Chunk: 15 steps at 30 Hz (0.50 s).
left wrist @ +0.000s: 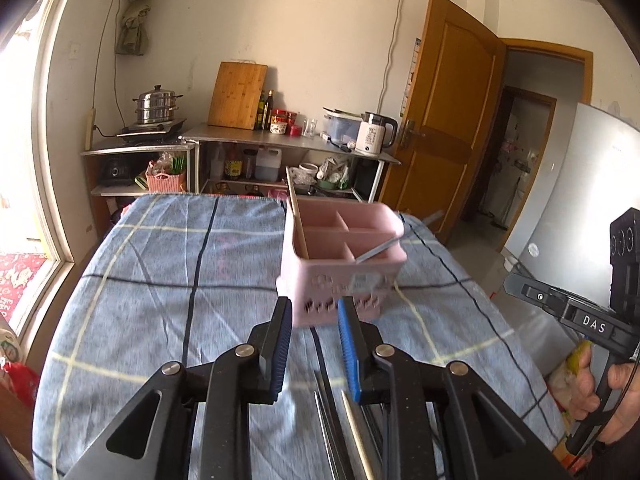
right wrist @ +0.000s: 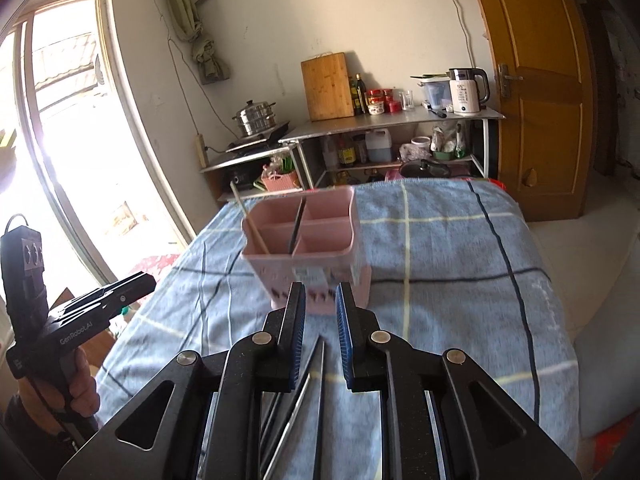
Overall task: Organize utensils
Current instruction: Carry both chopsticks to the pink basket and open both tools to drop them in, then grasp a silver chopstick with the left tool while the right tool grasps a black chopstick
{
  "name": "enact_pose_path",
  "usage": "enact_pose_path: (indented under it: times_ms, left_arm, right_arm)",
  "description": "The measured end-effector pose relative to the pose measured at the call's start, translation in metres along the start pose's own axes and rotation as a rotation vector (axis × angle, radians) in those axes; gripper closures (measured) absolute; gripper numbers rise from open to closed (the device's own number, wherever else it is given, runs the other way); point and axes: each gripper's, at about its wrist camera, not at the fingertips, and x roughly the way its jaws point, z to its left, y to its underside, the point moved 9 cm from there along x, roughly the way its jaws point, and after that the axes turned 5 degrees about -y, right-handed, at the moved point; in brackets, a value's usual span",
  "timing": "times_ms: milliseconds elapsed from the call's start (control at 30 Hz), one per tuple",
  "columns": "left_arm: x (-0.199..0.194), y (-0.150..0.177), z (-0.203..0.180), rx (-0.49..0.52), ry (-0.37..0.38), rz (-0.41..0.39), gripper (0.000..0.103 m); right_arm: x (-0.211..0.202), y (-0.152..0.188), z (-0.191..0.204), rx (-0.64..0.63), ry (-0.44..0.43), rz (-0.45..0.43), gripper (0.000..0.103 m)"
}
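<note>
A pink utensil caddy (left wrist: 340,264) with several compartments stands on the blue checked cloth; it also shows in the right wrist view (right wrist: 304,240). A wooden chopstick (left wrist: 298,228) leans in its left compartment, and a metal utensil (left wrist: 376,252) leans in a right one. My left gripper (left wrist: 314,312) is open and empty just short of the caddy. My right gripper (right wrist: 320,300) is open and empty, also just short of it. Several metal and wooden chopsticks (left wrist: 348,420) lie on the cloth under the grippers, seen in the right wrist view (right wrist: 296,400) too.
The cloth-covered table (left wrist: 180,280) drops off at its far and side edges. Behind it stand steel shelves (left wrist: 288,140) with a cutting board, bottles, a kettle and a steamer pot. A wooden door (left wrist: 444,120) is to the right, a window (right wrist: 60,120) to the left.
</note>
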Motion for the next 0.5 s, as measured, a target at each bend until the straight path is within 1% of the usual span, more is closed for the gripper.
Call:
enact_pose_path:
  times_ms: [200,367,500]
  left_arm:
    - [-0.016,0.042,-0.008,0.021,0.004,0.024,0.080]
    - [-0.026,0.061,-0.010,0.032,0.002,0.025,0.080]
    - [-0.029,0.071,-0.008,0.023,0.006,0.036,0.080]
  right_arm:
    - [-0.009,0.039,0.004,-0.007,0.001,0.036,0.087]
    - [-0.014,0.057,0.009,-0.023,0.008,0.048,0.087]
    - [-0.014,0.068,0.012,-0.029,0.011,0.058,0.087]
